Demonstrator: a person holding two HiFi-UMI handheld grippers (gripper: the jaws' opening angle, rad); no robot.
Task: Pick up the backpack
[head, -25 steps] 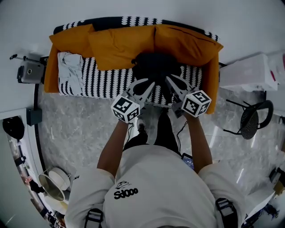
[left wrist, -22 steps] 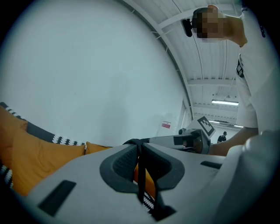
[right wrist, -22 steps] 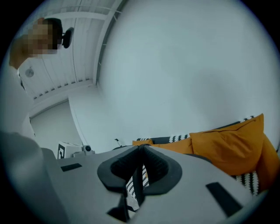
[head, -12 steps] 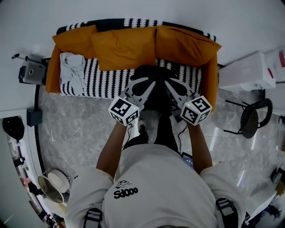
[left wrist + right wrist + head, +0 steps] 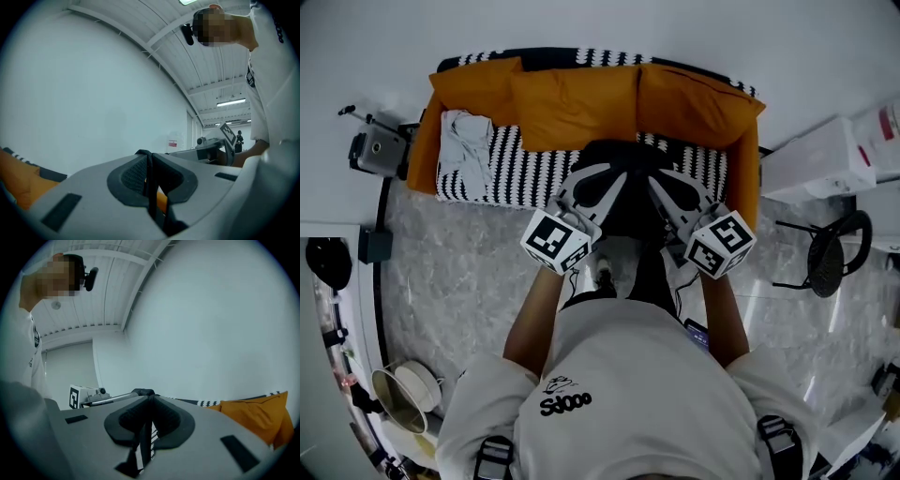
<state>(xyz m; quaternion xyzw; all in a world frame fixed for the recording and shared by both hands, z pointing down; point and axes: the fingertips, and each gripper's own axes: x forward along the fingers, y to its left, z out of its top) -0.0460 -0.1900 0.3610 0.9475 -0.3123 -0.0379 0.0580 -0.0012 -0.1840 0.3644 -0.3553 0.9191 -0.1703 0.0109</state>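
At twelve o'clock from the person, just before the sofa (image 5: 516,173), the black backpack (image 5: 626,202) hangs between the grippers. The left gripper (image 5: 149,164) and the right gripper (image 5: 149,401) each pinch a thin strap (image 5: 149,197). The narrow webbing could slide through the pads. An uneven lift could swing the bag.

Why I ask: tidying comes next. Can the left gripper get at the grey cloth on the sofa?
Probably not: the left gripper is shut on the backpack strap, though the way to the cloth looks free.
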